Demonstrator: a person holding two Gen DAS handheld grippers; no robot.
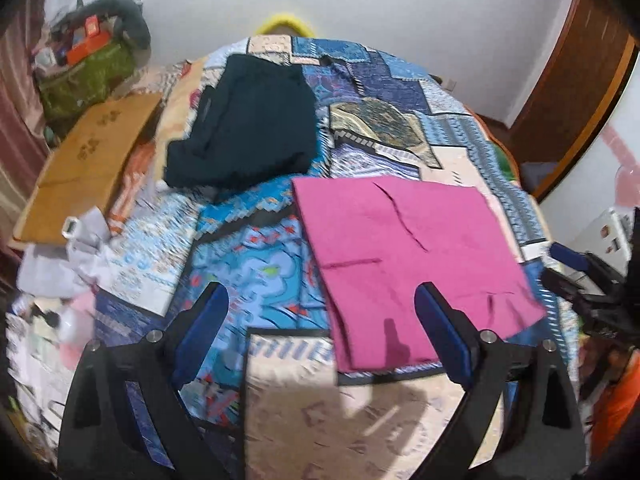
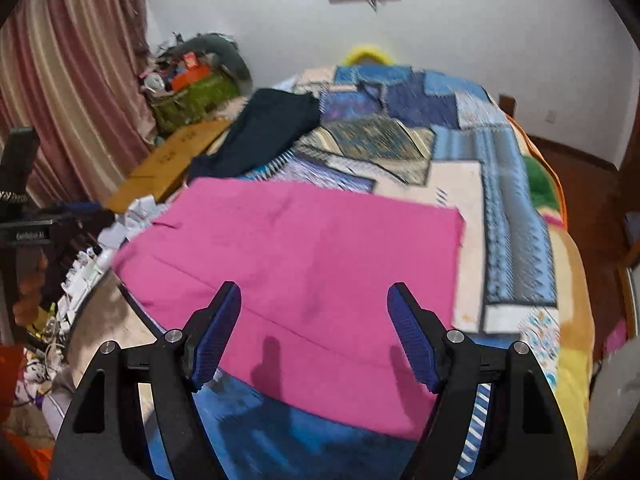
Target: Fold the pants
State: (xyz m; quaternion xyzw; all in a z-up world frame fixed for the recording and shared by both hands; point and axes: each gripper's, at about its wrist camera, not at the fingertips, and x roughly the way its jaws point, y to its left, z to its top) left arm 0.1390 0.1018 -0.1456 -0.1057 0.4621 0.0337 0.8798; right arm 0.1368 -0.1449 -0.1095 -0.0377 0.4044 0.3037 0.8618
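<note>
hovered with both hand-held grippers point(image 1: 320, 336) point(image 2: 314, 328) spread and empty over folded pink pants point(image 1: 404, 264) point(image 2: 304, 264); best smoothed flat.

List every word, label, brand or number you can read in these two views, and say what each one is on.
No text reads with certainty.
Small white print on the black device at the left edge of the right wrist view: too small and blurred to read.
Dark markings on the flat cardboard box beside the bed: blurred, not readable.
Orange packages in the green bag: any print is too blurred.
The folded pink pants and dark garment show no label.
</note>
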